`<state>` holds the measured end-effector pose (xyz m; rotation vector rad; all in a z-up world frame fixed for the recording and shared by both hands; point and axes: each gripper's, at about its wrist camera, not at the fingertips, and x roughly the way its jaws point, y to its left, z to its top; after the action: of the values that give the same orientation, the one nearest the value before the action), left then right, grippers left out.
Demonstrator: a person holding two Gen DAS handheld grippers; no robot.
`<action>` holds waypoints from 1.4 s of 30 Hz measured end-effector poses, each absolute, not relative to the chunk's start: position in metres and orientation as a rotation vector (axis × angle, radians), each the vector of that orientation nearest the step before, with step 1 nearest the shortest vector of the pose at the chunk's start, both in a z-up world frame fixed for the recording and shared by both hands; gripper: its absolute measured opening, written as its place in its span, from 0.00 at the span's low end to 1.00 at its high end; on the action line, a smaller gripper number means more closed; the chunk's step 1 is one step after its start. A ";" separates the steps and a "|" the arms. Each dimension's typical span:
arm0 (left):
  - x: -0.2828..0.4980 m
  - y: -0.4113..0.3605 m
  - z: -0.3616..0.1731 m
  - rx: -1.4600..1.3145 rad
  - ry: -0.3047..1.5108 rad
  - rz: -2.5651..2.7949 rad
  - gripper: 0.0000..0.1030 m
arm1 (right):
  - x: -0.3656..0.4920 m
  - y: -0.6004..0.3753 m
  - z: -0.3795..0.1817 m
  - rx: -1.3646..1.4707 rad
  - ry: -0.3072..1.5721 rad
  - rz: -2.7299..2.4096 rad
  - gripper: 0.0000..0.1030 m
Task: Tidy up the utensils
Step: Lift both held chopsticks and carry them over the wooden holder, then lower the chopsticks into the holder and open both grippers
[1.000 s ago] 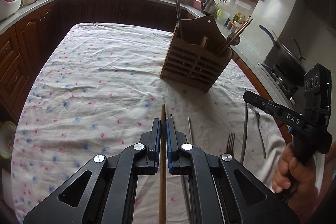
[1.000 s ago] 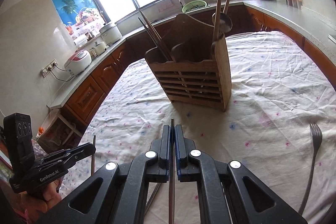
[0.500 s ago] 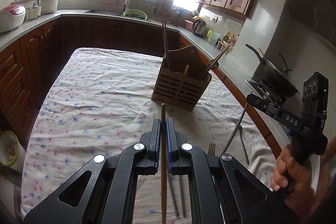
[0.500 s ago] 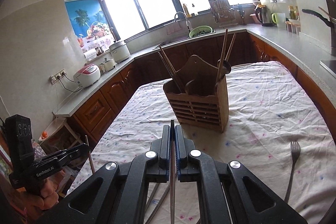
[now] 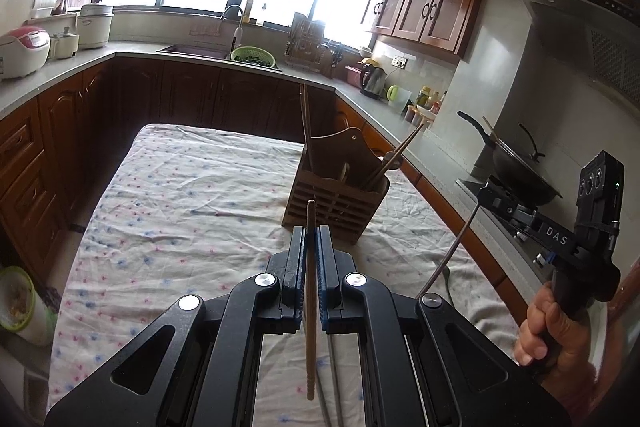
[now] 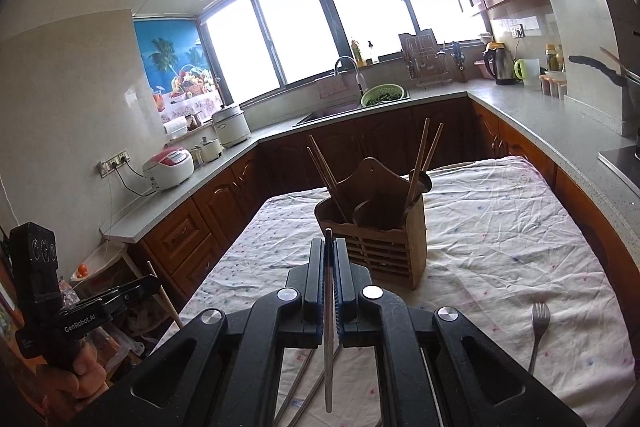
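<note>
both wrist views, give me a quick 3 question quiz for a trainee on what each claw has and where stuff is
1. True or false: the left claw is shut on a wooden chopstick.
2. What is the right claw gripping? A) a fork B) a thin metal chopstick C) nothing
3. Fill in: the fork lies on the ____.

Key:
1. True.
2. B, the metal chopstick.
3. Tablecloth, on the near side of the wooden holder and apart from it.
</note>
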<state>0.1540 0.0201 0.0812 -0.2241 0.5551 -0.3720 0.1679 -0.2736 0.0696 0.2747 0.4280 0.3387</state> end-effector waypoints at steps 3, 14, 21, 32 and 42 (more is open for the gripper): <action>0.157 0.020 0.084 -0.224 0.546 -0.373 0.04 | 0.169 -0.276 0.070 0.276 0.426 0.336 0.04; 0.177 0.017 0.104 -0.236 0.489 -0.375 0.04 | 0.182 -0.286 0.077 0.291 0.399 0.314 0.04; 0.206 0.009 0.135 -0.227 0.406 -0.379 0.04 | 0.205 -0.294 0.097 0.282 0.347 0.283 0.04; 0.273 -0.010 0.186 -0.206 0.286 -0.387 0.04 | 0.256 -0.311 0.137 0.293 0.231 0.231 0.04; 0.346 -0.025 0.187 -0.253 0.257 -0.363 0.04 | 0.293 -0.315 0.151 0.268 0.140 0.177 0.04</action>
<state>0.3459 -0.0250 0.1867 -0.2530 0.2565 -0.3632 0.2931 -0.3147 0.1513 0.2683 0.1396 0.1768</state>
